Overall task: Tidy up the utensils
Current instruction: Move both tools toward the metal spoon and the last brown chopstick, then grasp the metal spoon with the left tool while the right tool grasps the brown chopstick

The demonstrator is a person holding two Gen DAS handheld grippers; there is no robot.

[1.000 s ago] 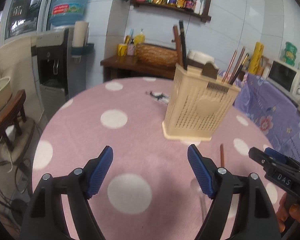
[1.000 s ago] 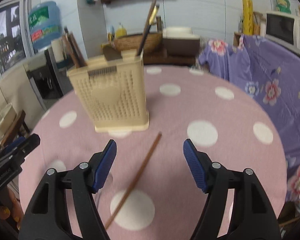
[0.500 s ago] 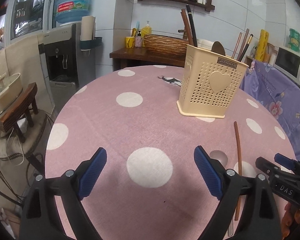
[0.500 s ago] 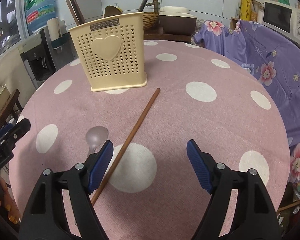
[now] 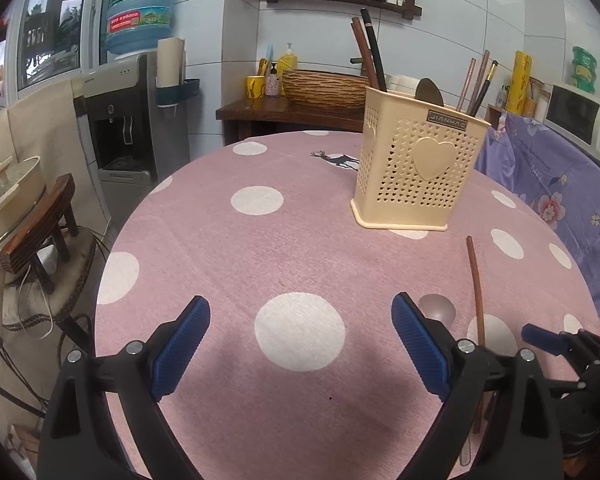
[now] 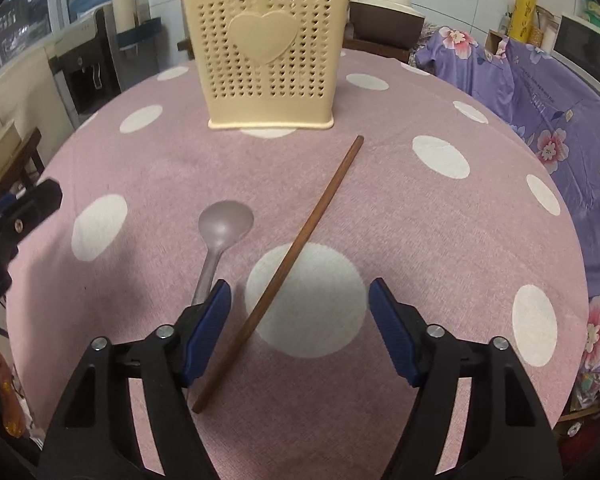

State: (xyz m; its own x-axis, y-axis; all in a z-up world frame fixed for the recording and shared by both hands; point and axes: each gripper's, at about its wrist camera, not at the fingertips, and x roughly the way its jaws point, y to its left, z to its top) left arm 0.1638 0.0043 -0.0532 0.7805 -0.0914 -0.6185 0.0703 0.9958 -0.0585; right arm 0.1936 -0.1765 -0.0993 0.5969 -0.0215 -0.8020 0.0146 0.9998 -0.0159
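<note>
Pink cloth with white polka dots covers the round worktop (image 5: 236, 248), with a water dispenser (image 5: 128, 120) and a wooden side table bearing a woven basket (image 5: 324, 88) behind it, and a purple floral cover (image 6: 540, 92) off to one side.

Taking the cream utensil holder (image 6: 270, 56) as the landmark: it stands upright on the far half of the worktop, perforated, with a raised heart on the wall that faces the cameras. Several chopsticks (image 5: 370, 54) and a dark spoon head (image 5: 430, 90) stick up out of its top; which compartment each sits in cannot be told.

On the near side of the holder, apart from it, a single brown chopstick (image 6: 296, 252) lies flat on the cloth, its far tip pointing toward the holder's right corner and its near end running back toward the right tongs. Just beside the chopstick, to its left as the right wrist camera sees it, lies a translucent spoon (image 6: 220, 236), bowl toward the holder, handle disappearing behind the right tongs' left finger.

Right tongs (image 6: 300, 312) are spread wide, holding nothing, hovering above the chopstick's near half with the stick between the blue pads (image 6: 210, 326). Left tongs (image 5: 300, 336) are likewise spread wide and empty, over bare cloth further left of the holder than the spoon.
</note>
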